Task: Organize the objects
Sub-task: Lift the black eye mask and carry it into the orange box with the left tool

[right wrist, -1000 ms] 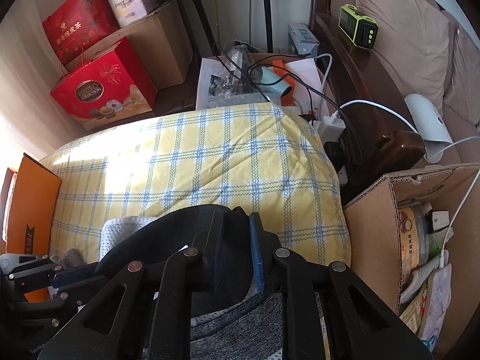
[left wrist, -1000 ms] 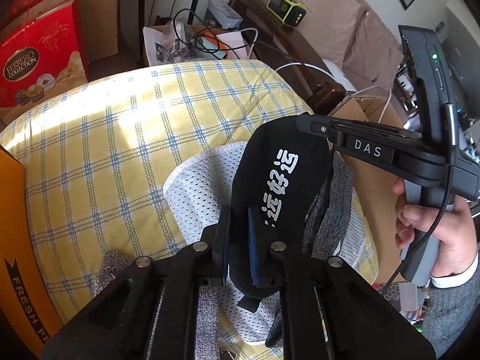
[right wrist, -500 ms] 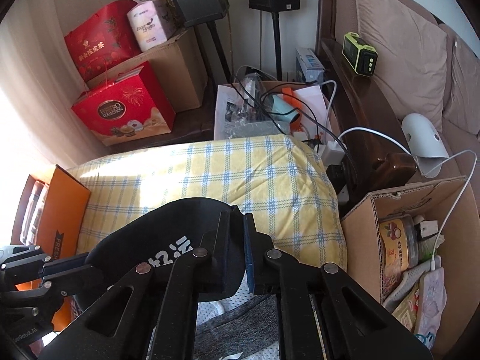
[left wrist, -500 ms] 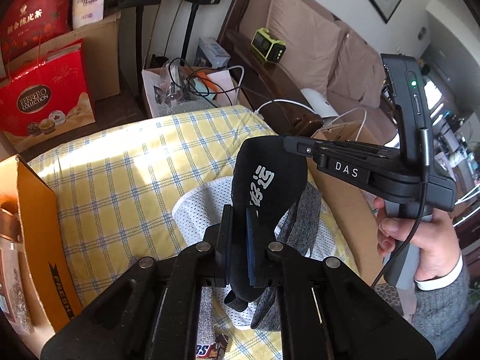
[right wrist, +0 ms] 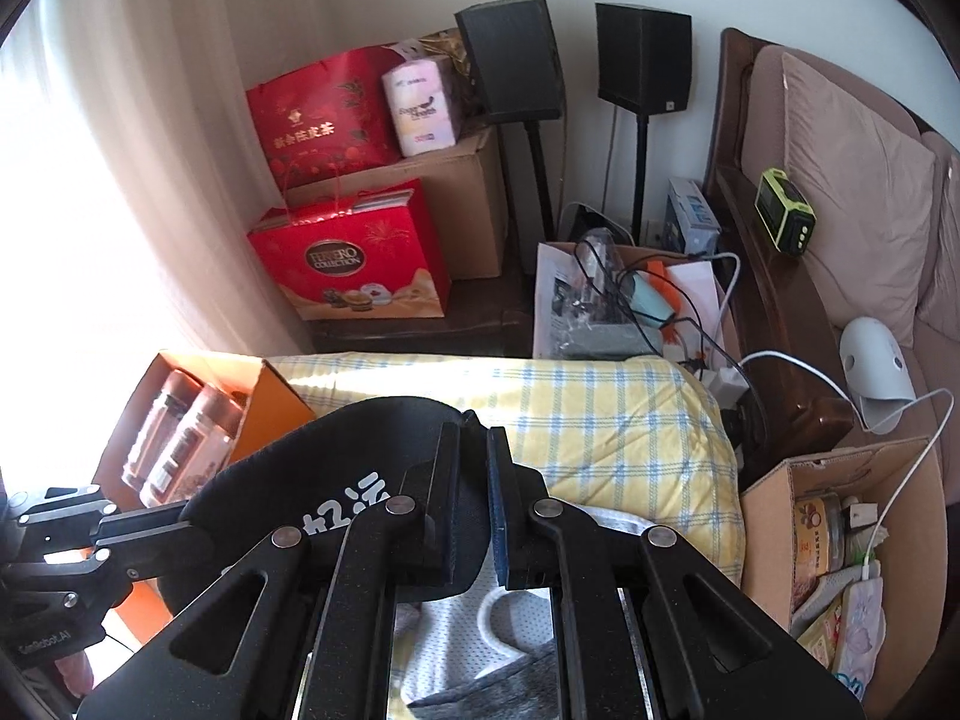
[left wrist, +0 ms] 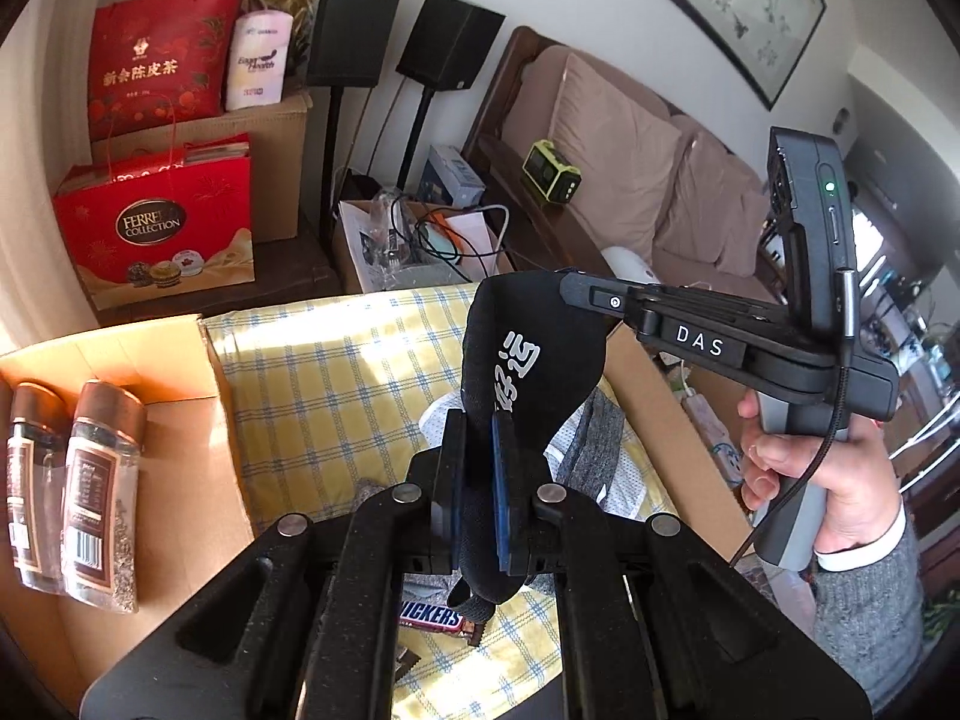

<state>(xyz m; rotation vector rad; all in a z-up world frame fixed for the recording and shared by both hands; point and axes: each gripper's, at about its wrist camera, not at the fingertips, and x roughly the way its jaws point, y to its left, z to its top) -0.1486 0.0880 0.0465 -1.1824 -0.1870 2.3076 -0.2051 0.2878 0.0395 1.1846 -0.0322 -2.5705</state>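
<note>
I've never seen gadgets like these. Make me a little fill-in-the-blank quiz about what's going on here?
1. Both grippers are clamped on the same ______ cloth item with white characters.
2. The cardboard box beside the checked cushion holds ______ glass jars.
3. Under the left gripper, a ______ candy bar lies on the cushion.
4. The right gripper is held by a hand in a ______ sleeve.

Missing words: black; two; Snickers; grey
</note>
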